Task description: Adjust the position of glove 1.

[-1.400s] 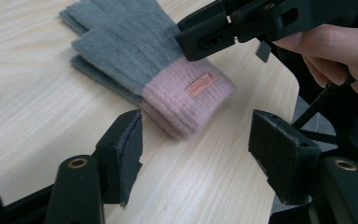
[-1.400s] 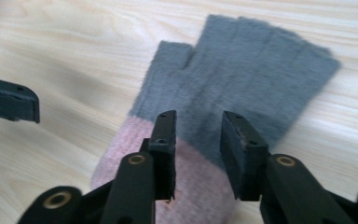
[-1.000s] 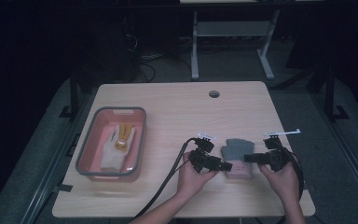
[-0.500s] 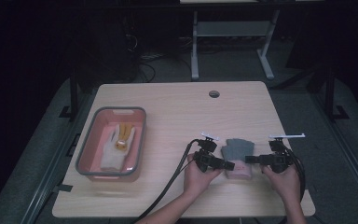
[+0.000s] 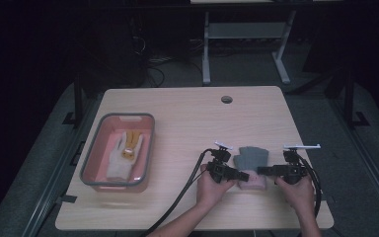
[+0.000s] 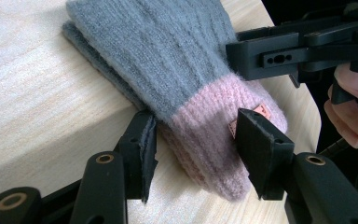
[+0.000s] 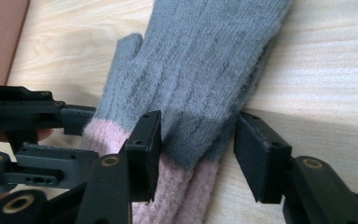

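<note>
— Although not yet lifted, lying flat on the wooden table (image 5: pixel 177 113), close to the front edge and well apart from the pink tub (image 5: pixel 94 148) with a pale glove (image 5: pixel 126 150) inside: a grey knitted glove (image 5: pixel 254 158). Which step, then?

— Seems to be the grasping step. Approached from both sides, at the cuff end.

— And the left gripper (image 6: pixel 193 140)?

— About half open, having just been closing. Straddling the pink cuff (image 6: pixel 200 158), with the pads right at the wool on each side, yet no clear squeeze to see. Holding nothing so far.

— And the right gripper (image 7: pixel 196 140)?

— Slightly wider, and also just closed a little. Standing around the border of grey and pink, one pad against the knit, the other with a small gap. Nothing held either.

— Next move?

— Probably to close both fully on the cuff before any lifting, then to raise together and level. Must catch both knit layers, not only the upper one; looks like a second layer beneath, maybe a pair. Better also to keep the small orange label (image 6: pixel 261 108) out from under the pad.
</note>
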`<act>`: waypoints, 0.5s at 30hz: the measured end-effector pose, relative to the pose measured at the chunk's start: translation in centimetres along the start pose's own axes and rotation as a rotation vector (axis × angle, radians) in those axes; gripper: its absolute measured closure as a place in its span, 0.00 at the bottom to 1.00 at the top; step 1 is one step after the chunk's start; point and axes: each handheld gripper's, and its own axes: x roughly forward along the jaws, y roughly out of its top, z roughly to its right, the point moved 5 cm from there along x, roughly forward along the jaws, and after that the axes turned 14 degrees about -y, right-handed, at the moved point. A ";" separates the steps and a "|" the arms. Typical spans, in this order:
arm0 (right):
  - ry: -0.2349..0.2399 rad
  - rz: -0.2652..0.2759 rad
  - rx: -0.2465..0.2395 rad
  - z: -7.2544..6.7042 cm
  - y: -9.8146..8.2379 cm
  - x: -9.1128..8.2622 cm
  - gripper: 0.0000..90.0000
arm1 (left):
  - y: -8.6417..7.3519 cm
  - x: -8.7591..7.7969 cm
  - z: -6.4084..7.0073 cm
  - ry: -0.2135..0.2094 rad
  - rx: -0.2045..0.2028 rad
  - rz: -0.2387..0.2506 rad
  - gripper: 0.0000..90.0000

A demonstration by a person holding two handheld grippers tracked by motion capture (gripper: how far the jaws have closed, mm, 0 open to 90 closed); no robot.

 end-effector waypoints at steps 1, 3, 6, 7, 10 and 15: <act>0.004 0.000 0.004 0.0 0.0 0.0 0.58 | 0.0 0.0 0.0 0.000 0.000 0.000 0.55; 0.009 0.003 0.013 -0.1 -0.1 0.1 0.59 | 0.0 0.1 0.0 -0.004 -0.006 0.003 0.55; 0.030 0.005 0.026 -0.1 -0.2 0.2 0.62 | 0.0 0.1 0.0 -0.006 -0.010 0.002 0.56; 0.035 0.006 0.031 -0.1 -0.2 0.2 0.62 | 0.0 0.1 0.0 -0.009 -0.012 0.003 0.56; 0.053 0.003 0.051 -0.1 -0.2 0.3 0.65 | 0.0 0.2 0.0 -0.016 -0.032 0.018 0.58; 0.081 -0.002 0.073 0.0 -0.3 0.5 0.69 | 0.1 0.3 -0.2 -0.034 -0.047 0.019 0.61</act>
